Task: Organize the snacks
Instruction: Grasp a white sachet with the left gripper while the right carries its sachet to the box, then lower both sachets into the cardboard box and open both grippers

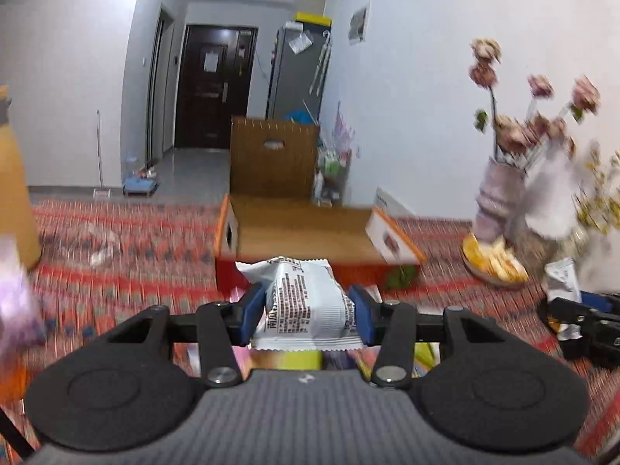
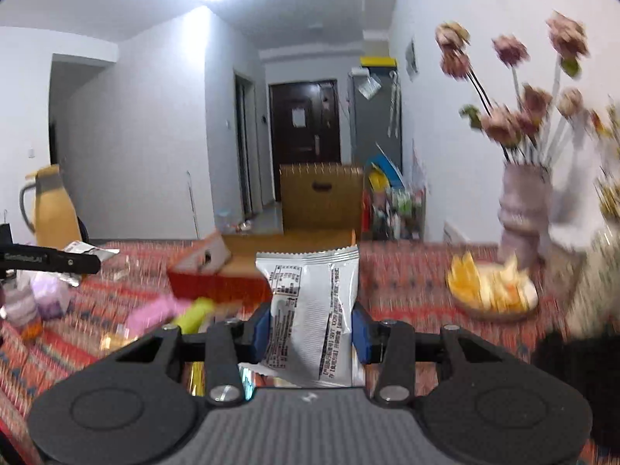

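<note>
My left gripper (image 1: 308, 310) is shut on a white snack packet (image 1: 306, 302) with dark print, held above the patterned tablecloth. Straight ahead of it lies an open cardboard box (image 1: 302, 232) with orange flaps. My right gripper (image 2: 310, 329) is shut on another white snack packet (image 2: 314, 310), which stands upright between the blue pads (image 2: 362, 331). The same box (image 2: 217, 279) lies ahead and to the left in the right wrist view. The right gripper also shows at the right edge of the left wrist view as a black gripper (image 1: 581, 317) with its packet.
Loose snacks, a pink packet (image 2: 155, 314) and a yellow-green tube (image 2: 193, 312), lie on the red patterned tablecloth (image 1: 128, 240). A plate of orange and yellow snacks (image 2: 492, 288) and a vase of dried flowers (image 2: 523, 213) stand at the right. A tan jug (image 2: 54, 209) stands at the left.
</note>
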Demonstrator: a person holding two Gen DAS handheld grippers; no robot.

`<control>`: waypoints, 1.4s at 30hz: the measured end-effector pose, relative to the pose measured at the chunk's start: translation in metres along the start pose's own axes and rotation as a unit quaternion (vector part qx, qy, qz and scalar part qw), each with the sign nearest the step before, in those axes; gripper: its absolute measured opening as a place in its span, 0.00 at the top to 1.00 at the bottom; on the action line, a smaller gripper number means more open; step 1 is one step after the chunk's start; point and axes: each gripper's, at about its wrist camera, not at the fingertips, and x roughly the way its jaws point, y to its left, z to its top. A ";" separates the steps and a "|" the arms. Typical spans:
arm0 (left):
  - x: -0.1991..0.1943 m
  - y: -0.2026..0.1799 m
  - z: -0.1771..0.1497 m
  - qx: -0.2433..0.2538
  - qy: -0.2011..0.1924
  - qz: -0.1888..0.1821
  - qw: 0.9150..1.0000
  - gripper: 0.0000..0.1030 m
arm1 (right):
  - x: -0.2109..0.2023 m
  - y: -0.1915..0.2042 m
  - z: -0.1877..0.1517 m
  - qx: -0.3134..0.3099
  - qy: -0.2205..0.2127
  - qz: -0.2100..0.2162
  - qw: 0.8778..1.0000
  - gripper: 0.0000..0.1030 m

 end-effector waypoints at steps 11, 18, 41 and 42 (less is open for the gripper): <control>0.197 0.048 0.117 -0.052 0.042 -0.004 0.998 0.53 | 0.212 -0.025 0.127 0.000 0.038 0.038 0.999 0.60; 0.323 0.053 0.119 0.003 0.075 0.012 0.997 0.52 | 0.373 -0.024 0.121 -0.005 0.147 0.011 0.989 0.60; 0.330 0.060 0.117 -0.039 0.080 0.000 0.996 0.02 | 0.429 0.015 0.088 -0.185 0.177 -0.075 0.964 0.17; 0.316 0.056 0.124 -0.034 0.071 -0.002 0.997 0.02 | 0.415 0.018 0.097 -0.185 0.167 -0.072 0.966 0.17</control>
